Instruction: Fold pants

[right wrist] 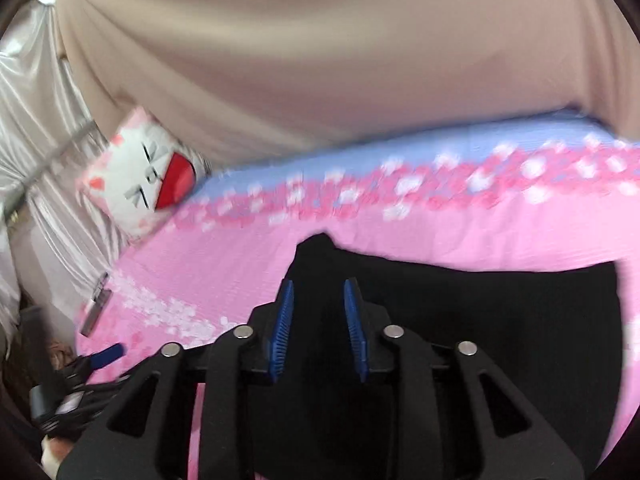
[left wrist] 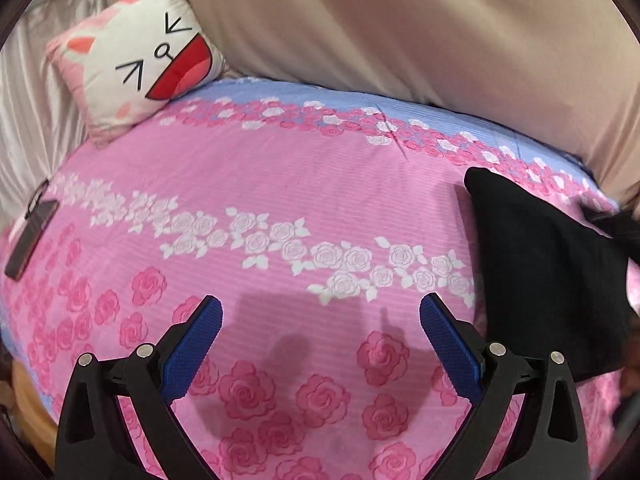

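Observation:
The black pants (left wrist: 548,268) lie folded on the pink rose-print bed cover (left wrist: 280,184), at the right of the left wrist view. My left gripper (left wrist: 320,312) is wide open and empty above the cover, to the left of the pants. In the right wrist view the pants (right wrist: 500,320) fill the lower middle and right. My right gripper (right wrist: 319,292) hovers over them with its jaws narrowly apart and nothing between the blue pads (right wrist: 285,320). The left gripper (right wrist: 80,376) shows at the lower left of that view.
A cat-face cushion (left wrist: 148,64) leans at the bed's far left corner against a beige curtain (left wrist: 400,32). A dark phone-like object (left wrist: 32,236) lies at the left edge of the cover. Silvery fabric (right wrist: 40,160) hangs at the left.

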`<state>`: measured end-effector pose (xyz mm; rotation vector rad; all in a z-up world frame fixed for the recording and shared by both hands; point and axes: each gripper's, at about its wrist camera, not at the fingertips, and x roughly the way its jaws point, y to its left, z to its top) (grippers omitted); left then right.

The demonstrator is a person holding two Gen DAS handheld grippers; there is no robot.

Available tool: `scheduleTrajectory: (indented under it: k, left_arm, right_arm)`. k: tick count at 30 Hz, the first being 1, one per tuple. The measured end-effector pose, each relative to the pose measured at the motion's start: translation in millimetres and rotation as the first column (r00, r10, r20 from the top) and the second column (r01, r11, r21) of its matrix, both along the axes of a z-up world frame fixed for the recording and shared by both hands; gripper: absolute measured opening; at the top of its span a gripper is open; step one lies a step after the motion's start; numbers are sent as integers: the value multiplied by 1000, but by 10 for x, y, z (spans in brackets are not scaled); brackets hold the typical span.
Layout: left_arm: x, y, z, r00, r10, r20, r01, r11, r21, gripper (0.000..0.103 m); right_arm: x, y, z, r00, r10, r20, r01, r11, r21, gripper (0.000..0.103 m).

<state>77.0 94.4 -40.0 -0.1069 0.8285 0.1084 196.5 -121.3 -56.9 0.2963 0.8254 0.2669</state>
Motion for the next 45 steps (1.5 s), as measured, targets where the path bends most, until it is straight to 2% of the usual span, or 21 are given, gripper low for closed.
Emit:
scheduleTrajectory:
  k: [2, 3, 5, 9, 10, 11, 12, 13, 15, 17, 19, 22, 25, 26, 28, 30, 33, 35, 36, 39, 45]
  left_arm:
    - [-79, 46, 24, 1000, -3, 15, 3, 1000, -2, 98]
    - [-102, 63, 29, 1000, -4, 19, 4, 1000, 0, 98]
    - [-133, 115, 28, 1000, -8, 22, 8, 1000, 7, 98]
    - [-143, 225, 42, 1000, 2, 26, -2, 1000, -10, 98]
    - [-138, 237, 56, 1000, 1, 29, 0, 1000, -25, 98]
    - [-134, 232, 69, 1000, -3, 30, 4, 999, -33, 98]
    - [-128, 219, 80, 999, -8, 31, 9, 999, -37, 98]
    - [-126, 194, 94, 999, -16, 32, 17, 999, -40, 98]
    - [-137, 120, 140, 998, -47, 42, 49, 998, -35, 98]
    - [-159, -6, 192, 995, -80, 61, 81, 997, -8, 98]
    - [-160, -150, 223, 991, -120, 66, 120, 993, 4, 98]
    - [-142, -422, 270, 980, -182, 79, 181, 983, 16, 98]
    - [-94, -751, 243, 966, -245, 79, 242, 969, 41, 98]
    - [-75, -843, 209, 964, -257, 73, 254, 966, 53, 98]
    - [-15, -1124, 121, 958, -283, 43, 278, 956, 91, 98]
    - [8, -1306, 65, 956, -291, 21, 287, 951, 116, 98]
    - [-27, -1510, 0, 954, -301, 10, 296, 945, 136, 98]
    - [-37, -1602, -101, 955, -296, -19, 294, 940, 174, 98]
    - [-29, -1631, -165, 956, -291, -36, 293, 937, 192, 98]
    - [-2, -1652, -355, 959, -272, -82, 284, 935, 212, 98]
    - [4, -1608, -328, 966, -241, -92, 253, 952, 171, 98]
  right_arm:
    - [29, 143, -134, 995, -17, 96, 20, 999, -35, 28]
    - [26, 290, -69, 995, -15, 96, 27, 991, -129, 30]
    - [6, 421, 76, 995, -24, 92, 40, 984, -175, 34]
    - [-159, 574, 337, 986, 24, 163, -24, 1000, -3, 34]
    - [-142, 645, 299, 987, 40, 158, -34, 999, -38, 38]
    - [-74, 747, 193, 990, 56, 128, -42, 993, -107, 53]
    - [65, 836, -56, 996, 77, 49, -65, 975, -212, 57]
    - [24, 875, -97, 993, 90, 73, -68, 962, -266, 56]
    - [-160, 870, 104, 990, 106, 90, -84, 972, -220, 55]
    - [-396, 696, 367, 984, 95, 149, -85, 994, -76, 54]
    - [-668, 384, 574, 981, 25, 194, -21, 999, -26, 55]
    - [-1038, -290, 587, 978, -110, 178, 120, 992, -46, 55]
    - [-1240, -893, 172, 963, -264, 60, 270, 945, -183, 55]
    - [-1312, -1081, 13, 961, -272, 40, 275, 945, -175, 41]
    - [-1480, -1244, 19, 960, -271, 67, 276, 959, -67, 36]
    - [-1625, -1294, 170, 947, -309, 85, 311, 951, -2, 39]
    - [-1688, -1170, 298, 954, -265, 142, 275, 960, -58, 39]
    - [-1627, -1209, 70, 959, -268, 96, 282, 942, -185, 36]
    - [-1640, -1304, -61, 954, -291, 74, 300, 937, -182, 39]
    - [-1880, -1630, 18, 944, -323, 65, 321, 946, 37, 41]
    - [-2279, -1945, 123, 910, -403, 93, 400, 915, 50, 41]
